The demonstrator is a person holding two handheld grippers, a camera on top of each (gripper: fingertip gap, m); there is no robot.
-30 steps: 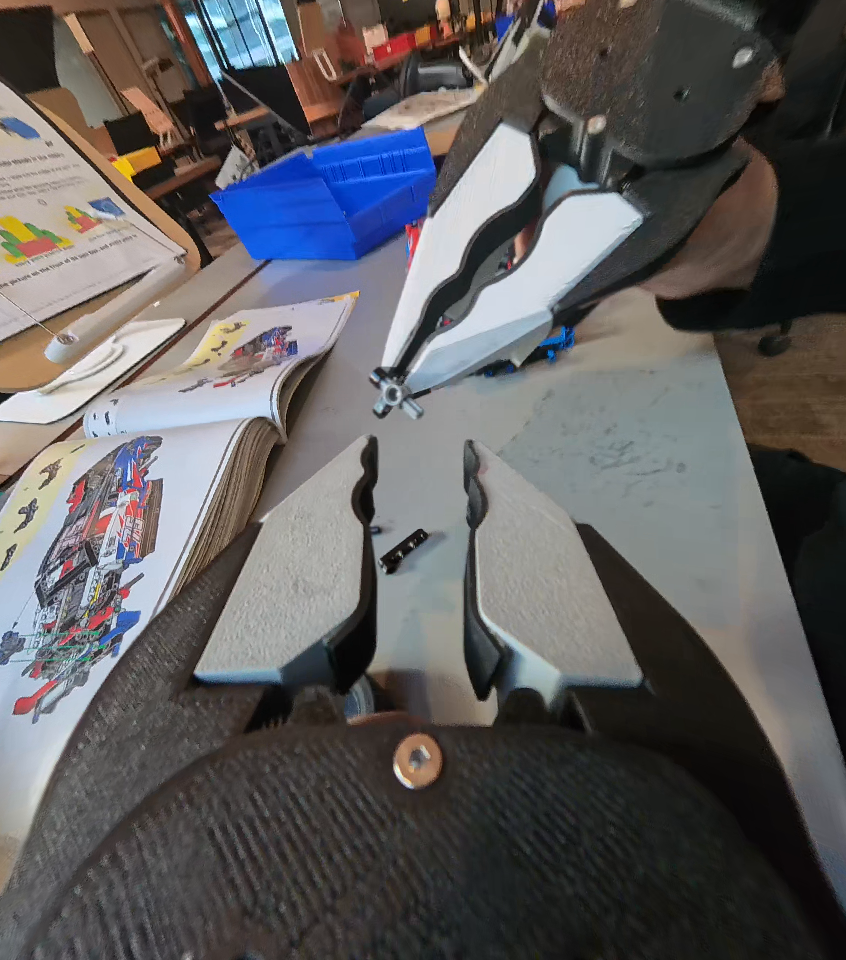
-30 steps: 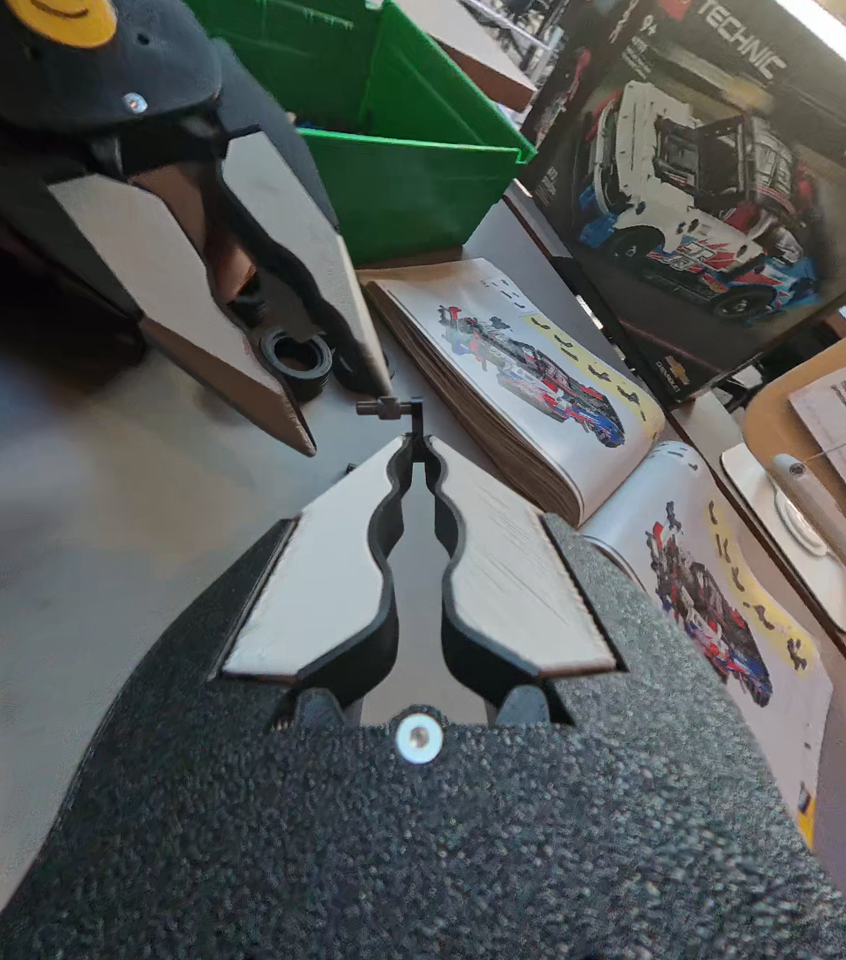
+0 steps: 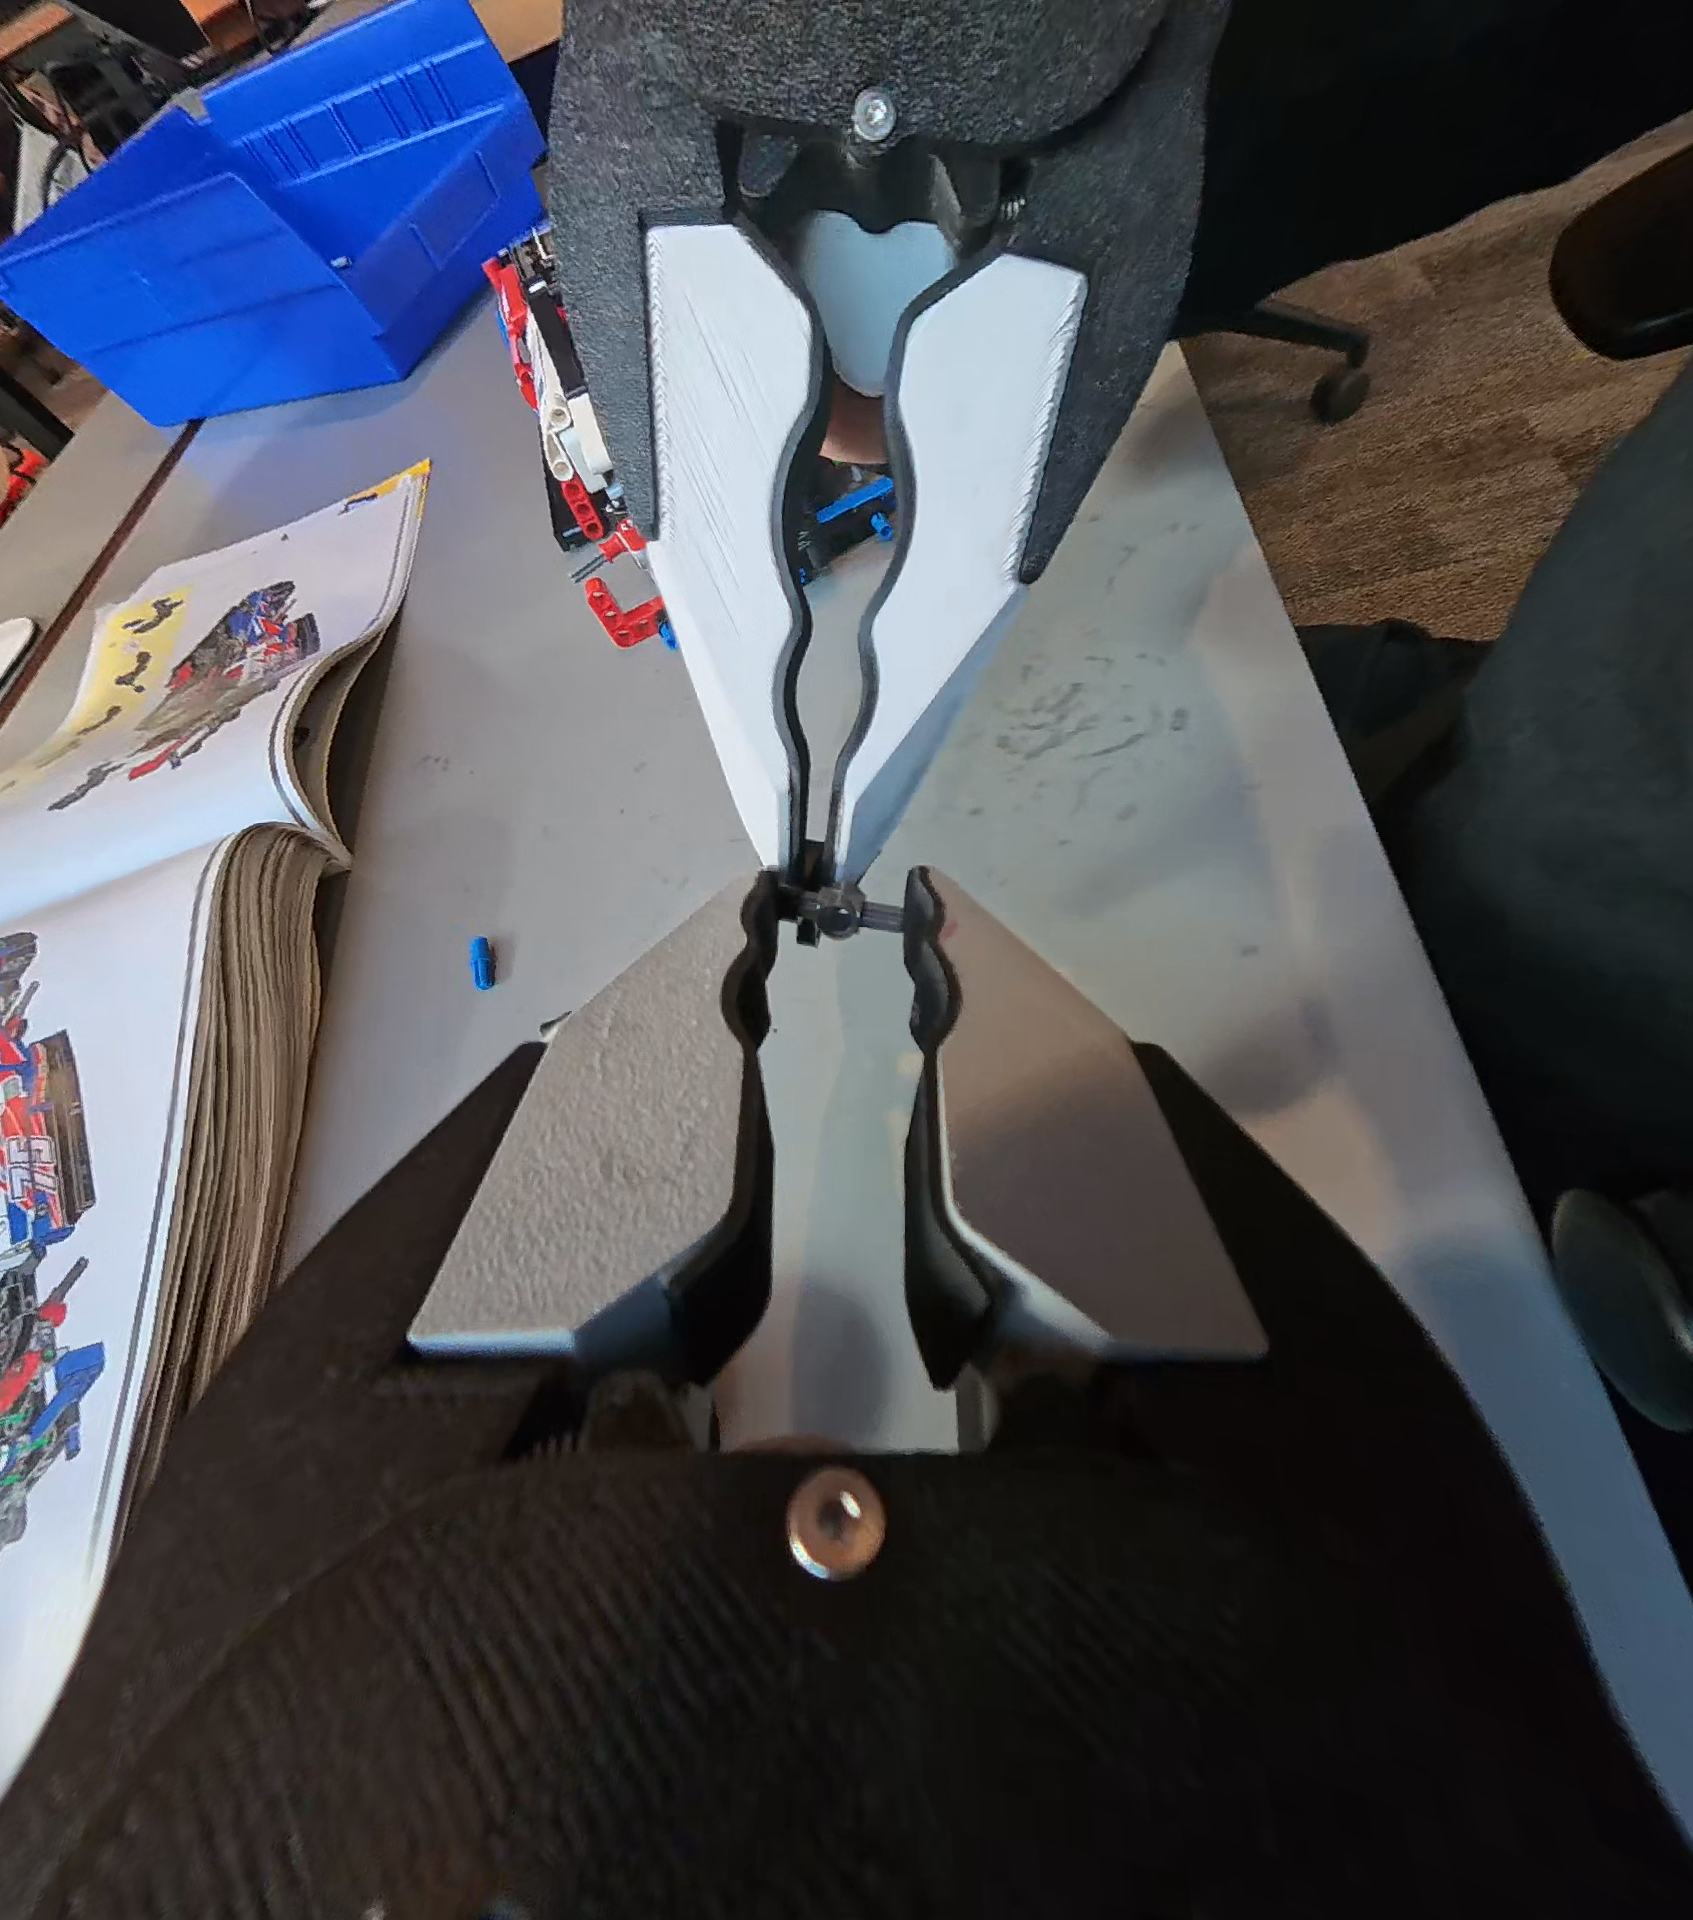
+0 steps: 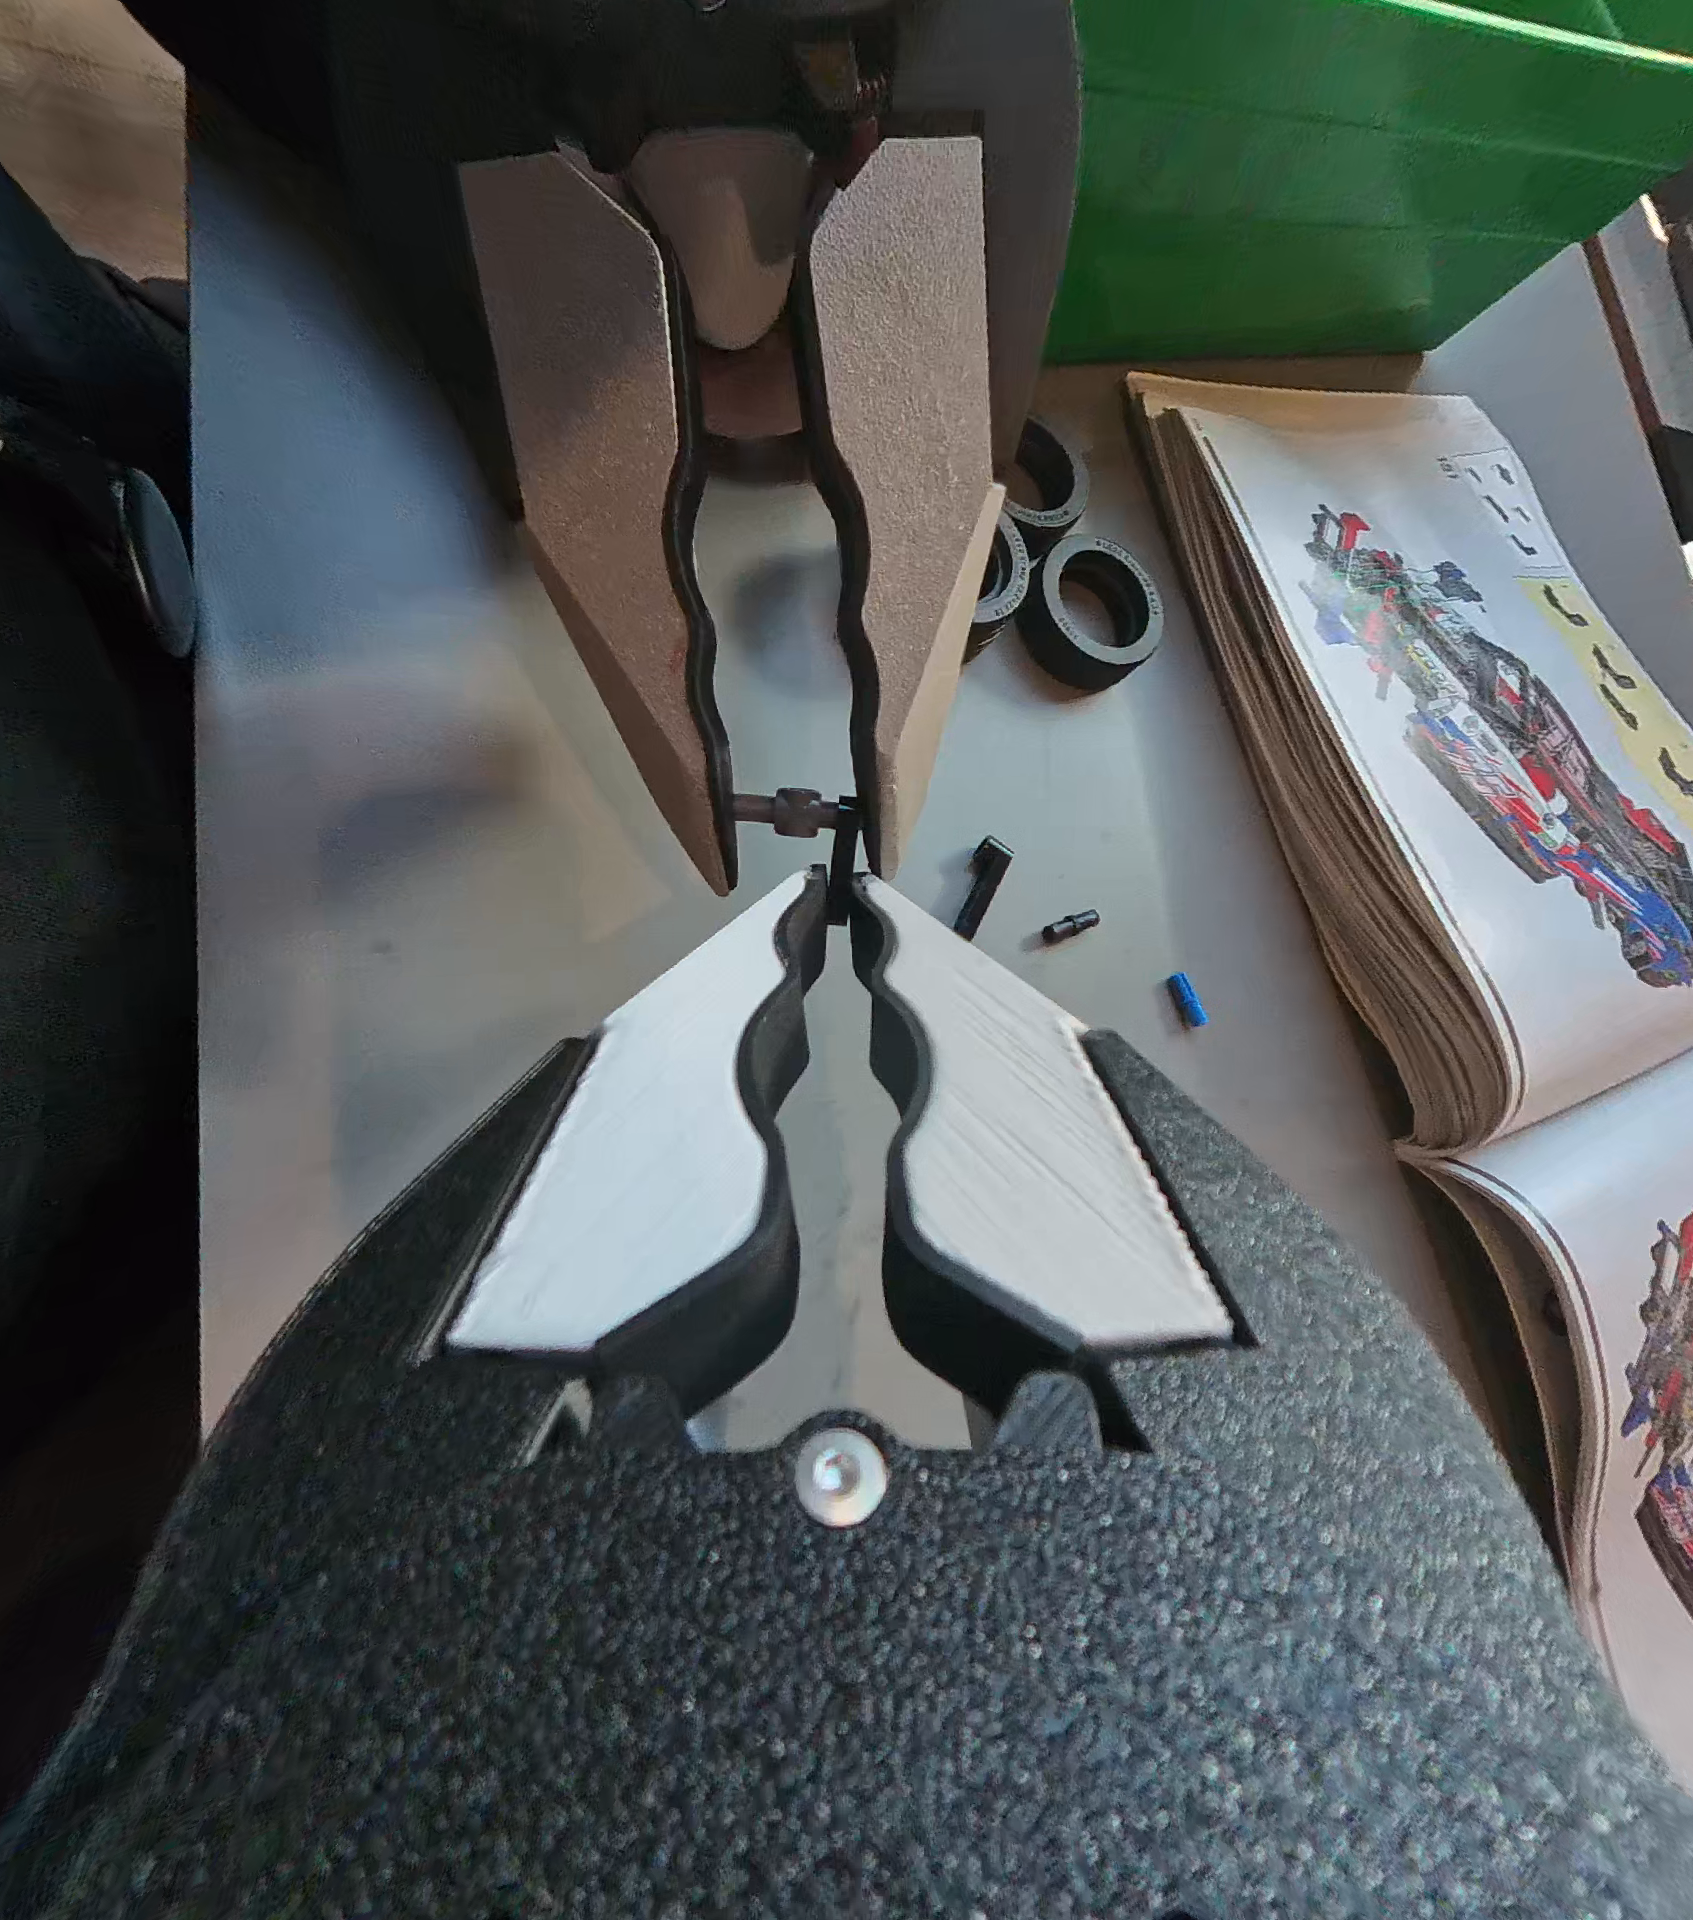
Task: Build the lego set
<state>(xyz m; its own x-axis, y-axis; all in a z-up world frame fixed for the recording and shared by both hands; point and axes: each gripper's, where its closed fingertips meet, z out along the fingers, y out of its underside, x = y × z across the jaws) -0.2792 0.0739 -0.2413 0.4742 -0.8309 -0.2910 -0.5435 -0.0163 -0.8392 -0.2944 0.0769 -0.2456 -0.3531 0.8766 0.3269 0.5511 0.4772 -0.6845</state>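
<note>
The small dark axle-and-connector piece [image 3: 834, 918] held where the two grippers meet is too small to make out in detail. In the left wrist view, the right gripper [image 3: 819, 847] hides most of a partly built Lego model [image 3: 567, 416] behind it, and the open instruction booklet [image 3: 52, 1039] runs off the left edge. In the right wrist view, the left gripper [image 4: 795, 831] covers part of a group of black rubber tyres [image 4: 1096, 613], the green bin [image 4: 1341, 177] is cut off at the top, and the table [image 4: 385, 748] at left is blurred.
</note>
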